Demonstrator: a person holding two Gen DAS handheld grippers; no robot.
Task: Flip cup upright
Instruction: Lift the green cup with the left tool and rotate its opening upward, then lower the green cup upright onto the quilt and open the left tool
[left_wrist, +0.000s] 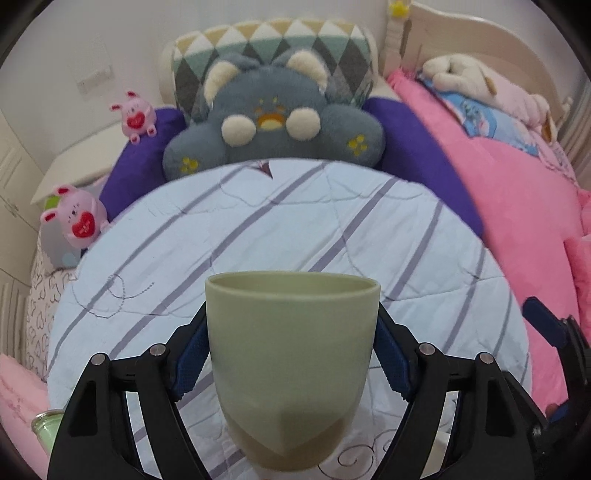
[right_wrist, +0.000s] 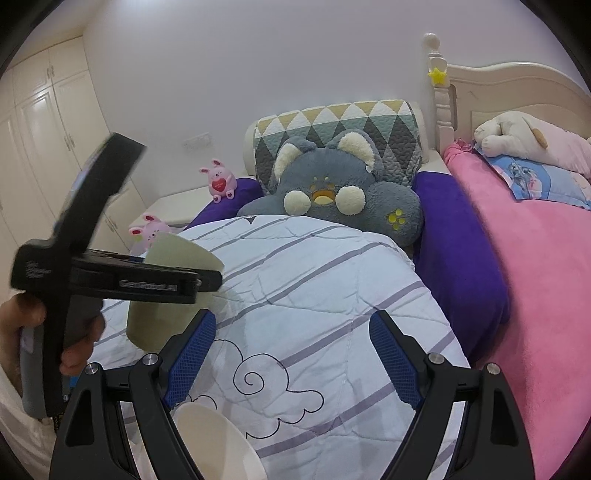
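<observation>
Cup (left_wrist: 291, 369), pale green, is sitting rim-up between the blue pads (left_wrist: 190, 360) of my left gripper (left_wrist: 291, 354); I am pinching it at both side walls, jaws spread only as wide as its body. Its base is hanging over the striped quilt (left_wrist: 258, 229), and I cannot tell whether it is touching the fabric.

From the right wrist view, going left to right: my left hand (right_wrist: 26, 332) is wrapping the grip of the left gripper (right_wrist: 177, 284) at the left edge; the same cup (right_wrist: 162, 317) is showing above and below that gripper's black finger, mouth up and a little tilted. A cream rounded object (right_wrist: 218, 439) is lying at the lower edge just beside my near finger; I cannot tell what it is. My right gripper (right_wrist: 291, 362) is standing wide apart over the quilt (right_wrist: 332, 280), its pads (right_wrist: 192, 354) touching nothing.

Behind the quilt, left to right in that view: two pink bunny toys (right_wrist: 219, 182), grey plush cushion (right_wrist: 347, 195), pink blanket (right_wrist: 535, 295) well apart on the right.
</observation>
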